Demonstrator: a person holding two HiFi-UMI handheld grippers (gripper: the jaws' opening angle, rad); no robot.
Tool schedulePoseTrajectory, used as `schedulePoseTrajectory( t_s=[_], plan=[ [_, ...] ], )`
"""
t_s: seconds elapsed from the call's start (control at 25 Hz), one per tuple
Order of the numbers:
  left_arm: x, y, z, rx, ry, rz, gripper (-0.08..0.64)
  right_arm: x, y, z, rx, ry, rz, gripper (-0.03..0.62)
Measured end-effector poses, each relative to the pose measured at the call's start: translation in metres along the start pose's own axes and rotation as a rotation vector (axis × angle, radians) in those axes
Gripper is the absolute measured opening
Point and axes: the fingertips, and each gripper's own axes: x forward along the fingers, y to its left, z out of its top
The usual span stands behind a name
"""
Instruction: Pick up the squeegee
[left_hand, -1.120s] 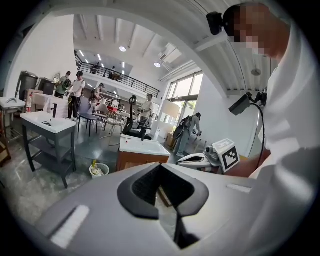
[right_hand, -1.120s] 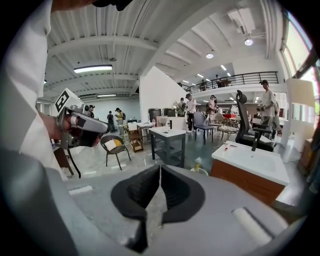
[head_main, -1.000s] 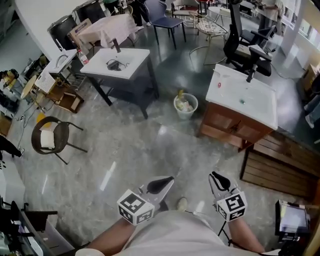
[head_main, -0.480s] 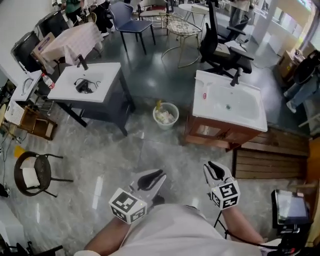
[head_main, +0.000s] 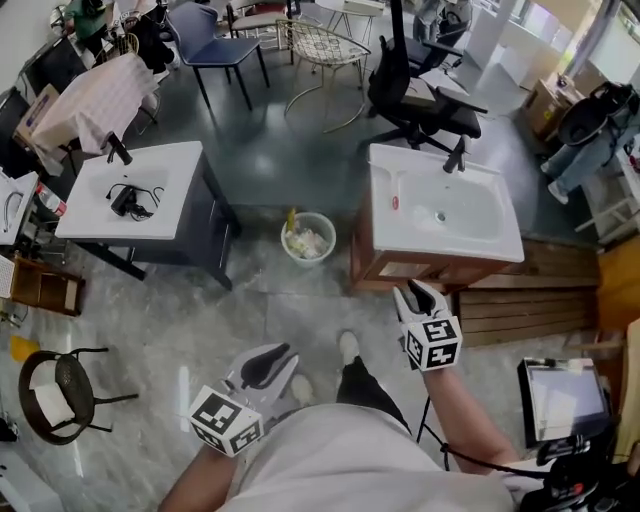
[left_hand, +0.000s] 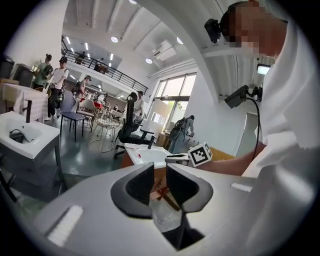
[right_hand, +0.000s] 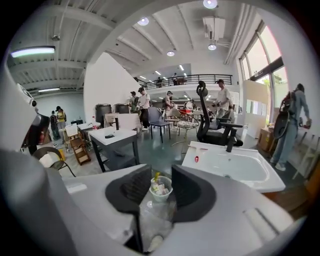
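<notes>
A white sink (head_main: 480, 235) on a wooden cabinet (head_main: 400, 272) stands just ahead of my right gripper (head_main: 415, 290). On its left rim lies a small white item with a red spot (head_main: 394, 203), also seen in the right gripper view (right_hand: 196, 159); I cannot tell whether it is the squeegee. The right gripper's (right_hand: 161, 172) jaws are opening and nothing is between them. My left gripper (head_main: 278, 352) hangs lower left over the floor, its jaws (left_hand: 160, 172) a narrow gap apart and empty. Both are short of the sink.
A full waste bin (head_main: 306, 238) stands left of the cabinet. Another white sink on a dark stand (head_main: 170, 175) is at the left, with a black corded item in it. Behind are an office chair (head_main: 420, 95), chairs and people. Wooden pallets (head_main: 540, 300) and a tablet (head_main: 560, 400) lie right.
The person has walked toward the wooden sink cabinet, which is now closer and more central. Both grippers came along; the right one now reaches the cabinet's front, and its jaws look wider.
</notes>
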Motion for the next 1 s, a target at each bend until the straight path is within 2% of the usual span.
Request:
schedulePoseTrajectory(
  t_s=[0.16,0.4,0.72,1.0],
  plan=[
    [0.027,0.028,0.015,-0.002,-0.006,0.012,0.081,0.062,-0.035,0.019,0.008,-0.004,-0.034,0.118],
    [0.085,0.068,0.058,0.006,-0.005,0.079,0.081,0.166,-0.102,0.039,0.035,0.01,-0.051,0.137],
    [0.154,0.105,0.09,0.01,0.012,0.149,0.081,0.274,-0.185,0.029,0.078,0.096,-0.128,0.137],
    [0.182,0.127,0.099,-0.016,0.024,0.222,0.081,0.339,-0.222,0.017,0.096,0.149,-0.144,0.152]
  ],
)
